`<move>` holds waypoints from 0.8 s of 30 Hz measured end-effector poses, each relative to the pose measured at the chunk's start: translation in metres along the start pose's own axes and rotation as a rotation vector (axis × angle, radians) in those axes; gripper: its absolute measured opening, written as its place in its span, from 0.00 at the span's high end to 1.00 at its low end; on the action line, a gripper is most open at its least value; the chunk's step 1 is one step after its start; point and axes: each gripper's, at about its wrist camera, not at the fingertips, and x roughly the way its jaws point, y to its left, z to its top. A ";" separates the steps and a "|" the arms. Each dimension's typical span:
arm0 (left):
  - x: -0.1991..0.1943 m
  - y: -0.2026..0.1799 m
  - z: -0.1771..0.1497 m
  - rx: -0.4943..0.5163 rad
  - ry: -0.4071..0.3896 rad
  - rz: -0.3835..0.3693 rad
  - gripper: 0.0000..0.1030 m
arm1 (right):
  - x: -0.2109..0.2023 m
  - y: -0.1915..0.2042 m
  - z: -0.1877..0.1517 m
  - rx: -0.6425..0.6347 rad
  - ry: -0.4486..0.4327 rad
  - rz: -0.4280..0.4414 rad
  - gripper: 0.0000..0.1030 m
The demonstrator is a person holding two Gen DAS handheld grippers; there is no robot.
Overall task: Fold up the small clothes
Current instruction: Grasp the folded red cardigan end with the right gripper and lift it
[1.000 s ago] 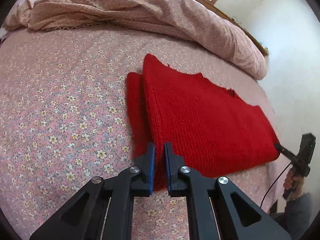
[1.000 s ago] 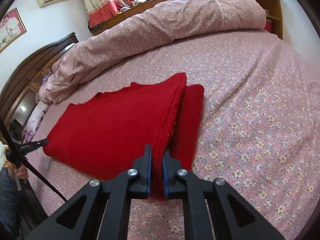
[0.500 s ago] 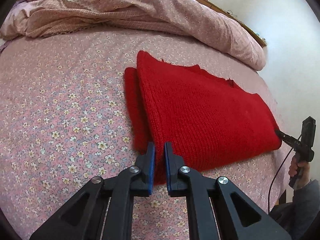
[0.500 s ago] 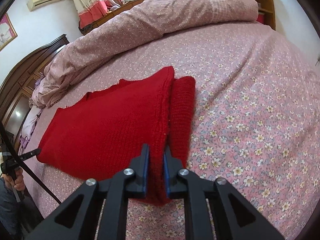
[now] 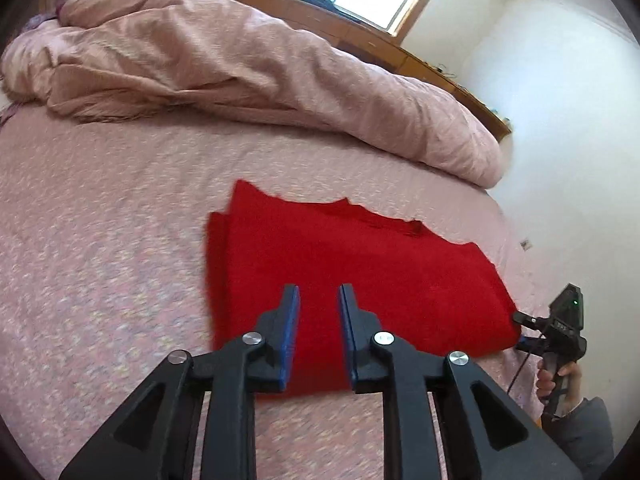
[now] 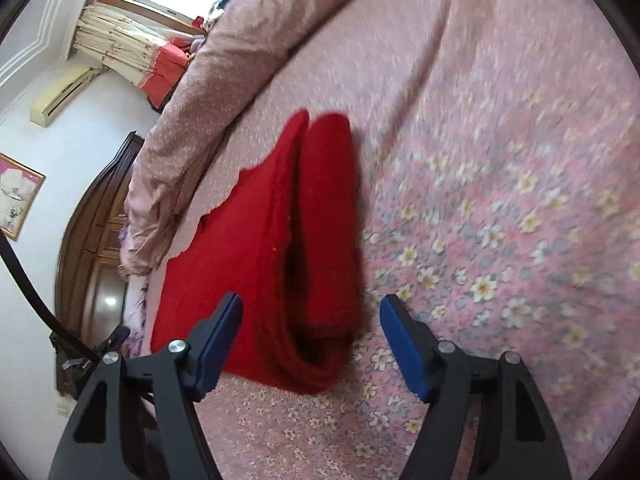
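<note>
You are working over a bed [image 5: 100,240] spread with a pink flowered sheet. A folded red knit garment [image 5: 360,272] lies flat on it near the edge closest to you. A rumpled pink quilt [image 5: 240,64] is heaped along the far side.

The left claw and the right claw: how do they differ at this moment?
The left claw shows a narrow gap between its blue pads, while the right claw stands wide; both jaws have just been opening. The left claw hovers over the flat red sweater, the right claw straddles its folded corner. Neither pinches the cloth, which lies on the flowered bedsheet.
</note>
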 end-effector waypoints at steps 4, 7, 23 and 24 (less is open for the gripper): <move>0.033 -0.024 0.001 0.031 0.050 -0.011 0.88 | 0.013 -0.002 0.011 -0.001 0.009 0.088 0.22; 0.057 -0.041 -0.001 0.044 0.078 -0.039 0.88 | 0.022 -0.002 0.020 0.002 0.021 0.112 0.22; 0.117 -0.100 -0.014 0.065 0.170 -0.265 0.98 | 0.057 0.020 0.035 -0.098 0.089 0.079 0.77; 0.120 -0.101 -0.015 0.064 0.185 -0.268 0.98 | 0.056 0.025 0.035 -0.110 0.086 0.059 0.77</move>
